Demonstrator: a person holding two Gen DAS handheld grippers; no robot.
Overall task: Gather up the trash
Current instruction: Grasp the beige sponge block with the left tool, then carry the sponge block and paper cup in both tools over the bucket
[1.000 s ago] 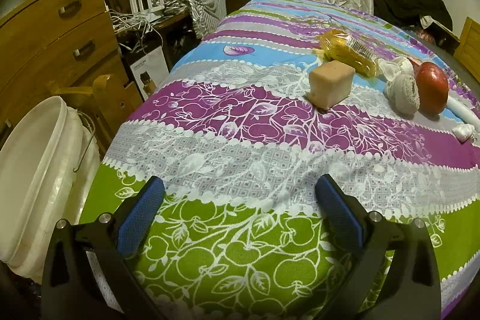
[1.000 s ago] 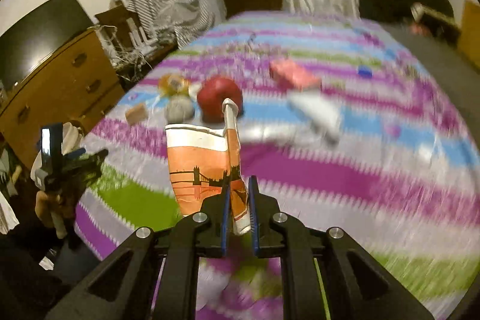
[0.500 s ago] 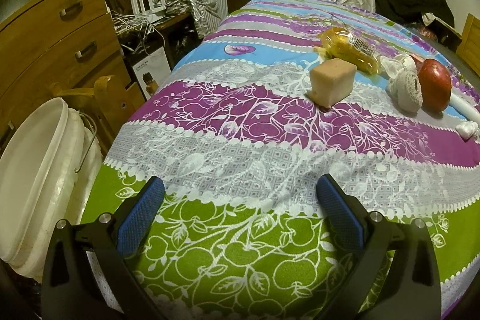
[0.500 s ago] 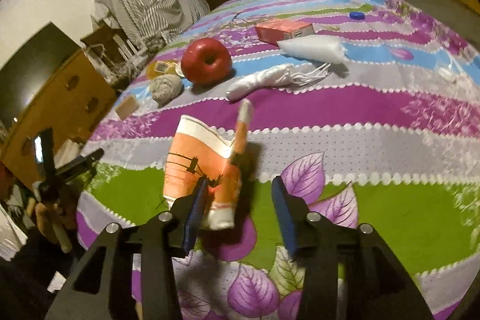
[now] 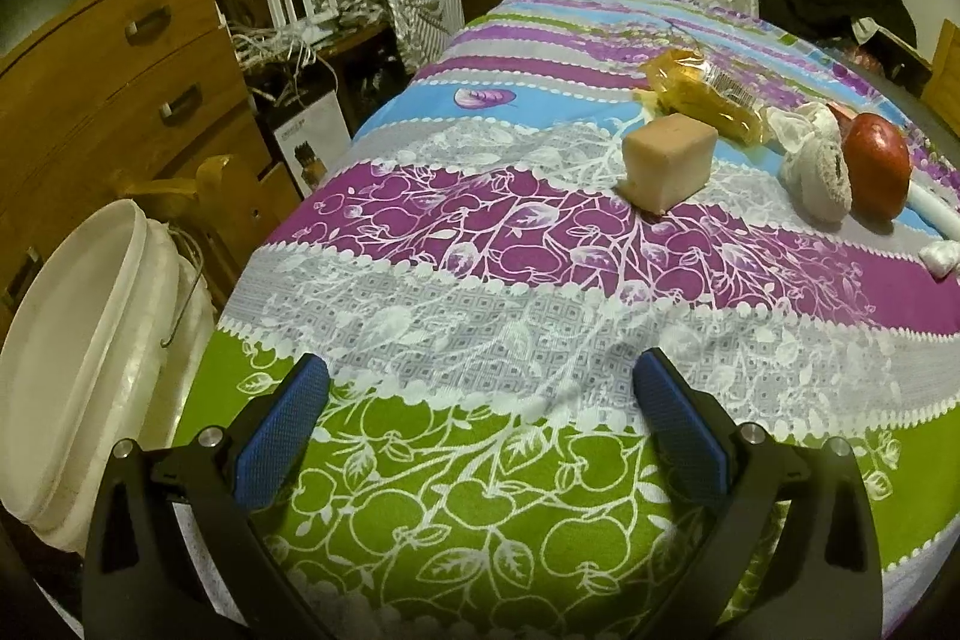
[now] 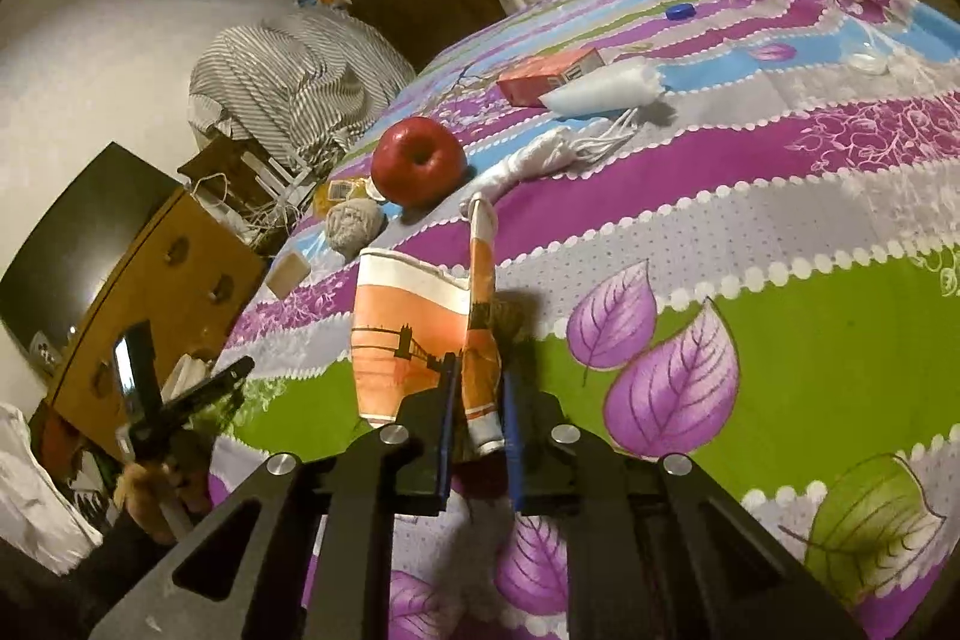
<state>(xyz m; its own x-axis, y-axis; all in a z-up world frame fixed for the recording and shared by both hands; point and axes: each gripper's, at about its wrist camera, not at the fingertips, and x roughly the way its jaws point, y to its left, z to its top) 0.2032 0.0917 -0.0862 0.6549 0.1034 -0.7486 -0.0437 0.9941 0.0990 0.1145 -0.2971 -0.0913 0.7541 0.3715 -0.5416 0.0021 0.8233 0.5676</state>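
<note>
Your floral striped worktop [image 6: 780, 232] sits beside a wooden drawer chest [image 5: 108, 88]. Your right claw [image 6: 477, 436] pinches the flattened orange paper cup [image 6: 414, 334]; your left claw [image 5: 480, 400] gapes wide, holding nothing.

The near green and grey stripes of the floral cloth on the worktop [image 5: 480, 490] lie bare, so a hand passes freely there. Farther in, the tan foam block [image 5: 669, 160], the crinkled yellow plastic wrapper [image 5: 702, 94], the white mesh ball [image 5: 819, 166] and the red apple [image 5: 879, 166] crowd together. A white plastic bucket [image 5: 78, 370] stands against the worktop's left edge.
</note>
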